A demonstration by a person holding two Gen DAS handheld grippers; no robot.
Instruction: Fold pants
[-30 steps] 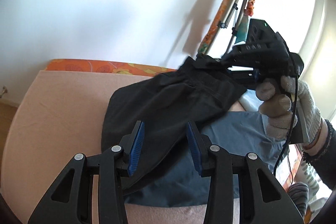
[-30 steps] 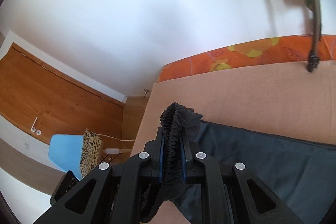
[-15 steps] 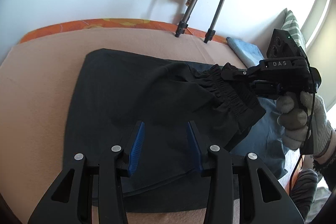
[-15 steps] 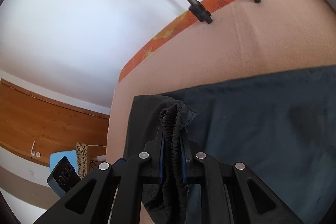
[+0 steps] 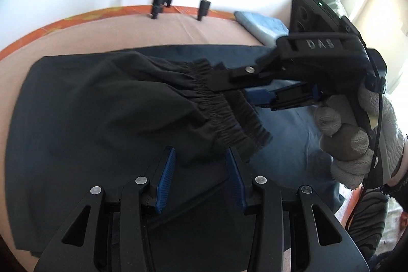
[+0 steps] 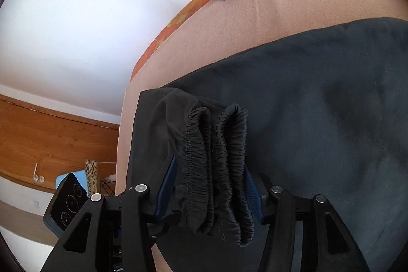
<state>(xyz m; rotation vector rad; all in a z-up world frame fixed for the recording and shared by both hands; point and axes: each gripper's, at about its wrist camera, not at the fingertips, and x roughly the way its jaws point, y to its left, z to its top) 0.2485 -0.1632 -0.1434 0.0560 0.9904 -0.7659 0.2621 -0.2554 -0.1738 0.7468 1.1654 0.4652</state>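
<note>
On the pink bed point(image 6: 293, 24), the pants' waistband point(image 6: 219, 165) hangs between the right gripper's point(image 6: 207, 185) opening fingers.

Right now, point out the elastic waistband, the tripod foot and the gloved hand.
elastic waistband point(image 6: 224, 170): right wrist view, on the gathered ribbing between the blue pads.
tripod foot point(image 5: 202, 11): left wrist view, on the black tip.
gloved hand point(image 5: 352, 137): left wrist view, on the curled knuckles.

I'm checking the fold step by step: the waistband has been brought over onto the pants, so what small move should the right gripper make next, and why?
Probably draw the right gripper back off the waistband. Its jaws are opening, the bunched elastic still sits between them, and the folded half already lies on the rest of the pants on the bed. The left gripper stands open above the cloth, holding nothing.
</note>
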